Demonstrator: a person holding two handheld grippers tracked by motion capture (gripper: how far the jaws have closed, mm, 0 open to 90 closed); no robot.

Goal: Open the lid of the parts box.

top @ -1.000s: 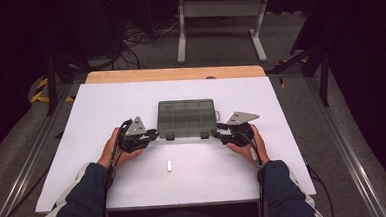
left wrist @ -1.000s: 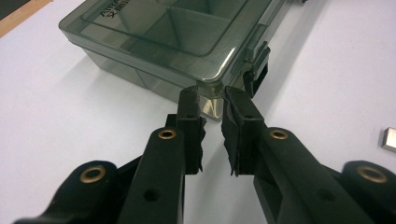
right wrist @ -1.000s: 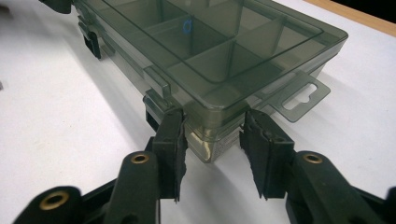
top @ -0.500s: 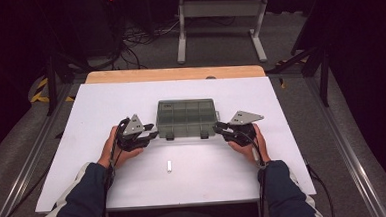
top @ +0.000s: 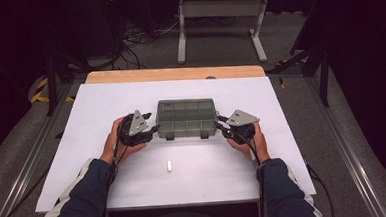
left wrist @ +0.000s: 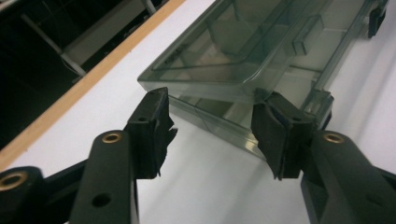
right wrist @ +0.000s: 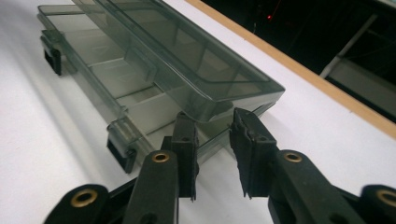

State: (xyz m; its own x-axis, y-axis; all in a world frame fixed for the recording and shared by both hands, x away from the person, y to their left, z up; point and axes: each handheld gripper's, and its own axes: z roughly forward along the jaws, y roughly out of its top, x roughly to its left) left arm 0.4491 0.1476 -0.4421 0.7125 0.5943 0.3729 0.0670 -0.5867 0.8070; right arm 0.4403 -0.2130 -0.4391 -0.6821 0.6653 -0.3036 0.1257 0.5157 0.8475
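A smoky, see-through plastic compartment box (top: 186, 118) sits at the middle of a white desk (top: 95, 103) with a bare wooden strip along its far edge. Its lid is slightly raised, and dark latches sit on its near edge. The left gripper (top: 150, 131) meets the box's left end; its jaws have just been opening and stand apart, the pads free of the plastic. The right gripper (top: 221, 127) is at the right end, its jaws narrowly parted around the lid's corner; whether they pinch it is unclear. A small white piece (top: 169, 166) lies nearer the person. Embossed lettering on the lid is unreadable.
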